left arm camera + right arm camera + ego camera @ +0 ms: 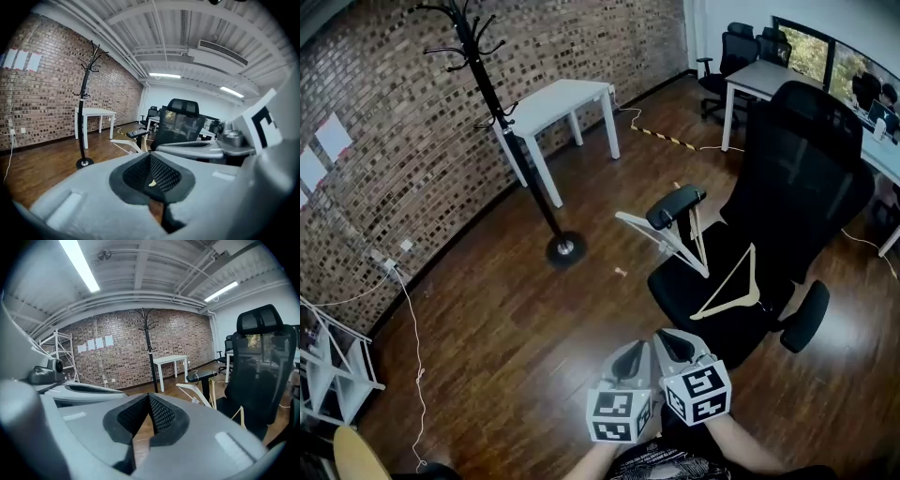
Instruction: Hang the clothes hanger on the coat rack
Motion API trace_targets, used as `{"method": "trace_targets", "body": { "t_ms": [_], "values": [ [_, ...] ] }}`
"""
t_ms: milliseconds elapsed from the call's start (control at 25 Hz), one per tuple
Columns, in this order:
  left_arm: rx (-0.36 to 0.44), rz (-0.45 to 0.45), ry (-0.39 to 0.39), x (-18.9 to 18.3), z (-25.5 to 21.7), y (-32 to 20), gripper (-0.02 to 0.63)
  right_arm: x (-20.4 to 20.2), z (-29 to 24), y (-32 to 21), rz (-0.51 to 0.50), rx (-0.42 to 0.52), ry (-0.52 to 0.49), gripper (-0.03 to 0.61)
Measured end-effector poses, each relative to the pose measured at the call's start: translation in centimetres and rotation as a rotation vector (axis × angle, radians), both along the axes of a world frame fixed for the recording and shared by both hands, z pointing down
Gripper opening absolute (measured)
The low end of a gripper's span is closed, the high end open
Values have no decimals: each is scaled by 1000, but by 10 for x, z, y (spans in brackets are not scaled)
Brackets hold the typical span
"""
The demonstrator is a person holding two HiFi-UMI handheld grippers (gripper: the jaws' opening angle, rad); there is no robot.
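At the bottom of the head view, held the left gripper (630,354) and right gripper (675,341) side by side, jaws pressed together on nothing — saw the wooden clothes hanger (726,307) lying on the black chair (806,150) seat, well apart from the coat rack (532,169).

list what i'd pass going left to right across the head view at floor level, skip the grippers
white shelf unit → coat rack → white hanger → wooden hanger
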State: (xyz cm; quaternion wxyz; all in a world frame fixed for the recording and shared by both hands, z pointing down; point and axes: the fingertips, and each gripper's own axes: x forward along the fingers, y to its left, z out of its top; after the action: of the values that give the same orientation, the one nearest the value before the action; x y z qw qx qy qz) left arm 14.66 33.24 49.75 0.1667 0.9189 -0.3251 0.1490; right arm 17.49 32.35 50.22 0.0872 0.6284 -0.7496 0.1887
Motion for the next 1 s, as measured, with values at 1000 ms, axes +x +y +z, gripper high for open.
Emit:
{"method": "trace_targets", "body": {
  "t_ms": [1000],
  "values": [
    [-29, 34, -97, 174, 25, -178, 3, 193, 102, -175, -92, -169, 106, 169]
  ]
}}
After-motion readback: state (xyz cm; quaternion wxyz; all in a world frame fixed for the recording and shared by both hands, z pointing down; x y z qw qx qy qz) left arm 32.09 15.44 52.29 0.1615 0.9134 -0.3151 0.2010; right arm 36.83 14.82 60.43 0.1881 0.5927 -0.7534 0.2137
